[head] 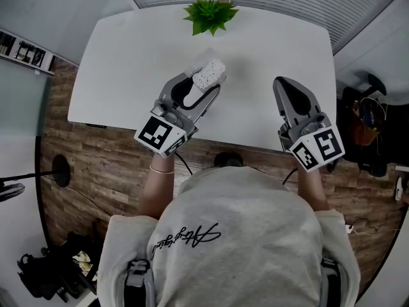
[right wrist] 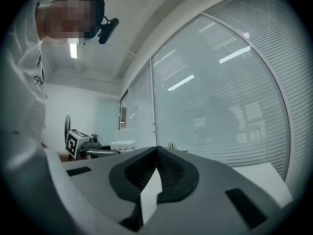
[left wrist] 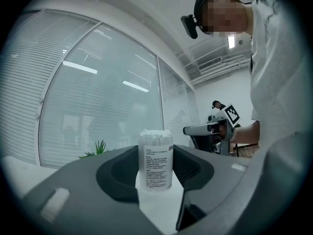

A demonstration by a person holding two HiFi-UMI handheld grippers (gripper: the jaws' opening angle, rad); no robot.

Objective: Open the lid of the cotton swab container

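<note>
Head view: left gripper [head: 203, 89] clamps the cotton swab container [head: 209, 74] over the middle of the table [head: 128, 56]. Right gripper [head: 282, 85] sits by the near edge, well apart on the container's right.

Left gripper view: container [left wrist: 155, 156] upright between the pads, lid [left wrist: 155, 132] uppermost, above the jaws.

Right gripper view: jaws pressed together, nothing between them. Container [right wrist: 122, 145] lies off to the left. Judgement: the right gripper is the free one and must cross leftward to the lid.

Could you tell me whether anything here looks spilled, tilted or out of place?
Nothing stands out: the cotton swab container is upright in the left gripper, the plant stands at the far edge of the table, nothing spilled.
</note>
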